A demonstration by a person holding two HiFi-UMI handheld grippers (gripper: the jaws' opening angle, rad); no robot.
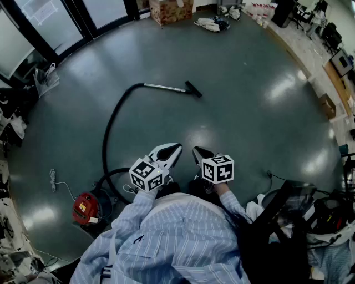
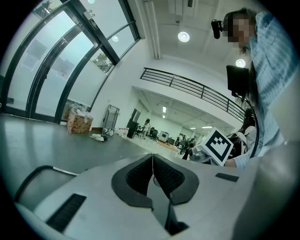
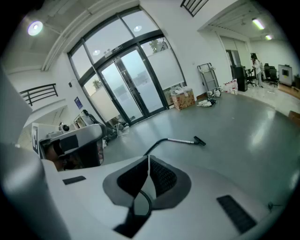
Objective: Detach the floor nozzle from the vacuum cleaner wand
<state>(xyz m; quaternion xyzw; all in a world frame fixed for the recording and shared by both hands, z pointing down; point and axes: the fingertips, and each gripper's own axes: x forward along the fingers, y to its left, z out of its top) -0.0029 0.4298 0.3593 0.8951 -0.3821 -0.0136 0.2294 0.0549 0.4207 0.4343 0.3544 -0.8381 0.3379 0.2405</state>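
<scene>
Left gripper (image 1: 175,148) and right gripper (image 1: 197,151): jaws clenched, nothing between them. The floor nozzle (image 1: 193,89) lies on the floor well ahead of both grippers, attached to the wand (image 1: 165,86). The label on the red canister (image 1: 84,207), left of the left gripper, is too small to read.

Large open-plan office or lab hall, indoors. Wide polished grey floor (image 1: 249,111), glossy enough to throw back the round ceiling lights (image 2: 183,36). Tall glazed doors (image 3: 126,84) in black frames along one side, with a cardboard box (image 1: 171,10) just beside them. Mezzanine railing (image 2: 197,89) overhead against white walls, so two levels. Far edge of the floor lined with desks, screens and office chairs (image 3: 269,72). Metal trolley (image 3: 208,75) parked against the wall near the box.
</scene>
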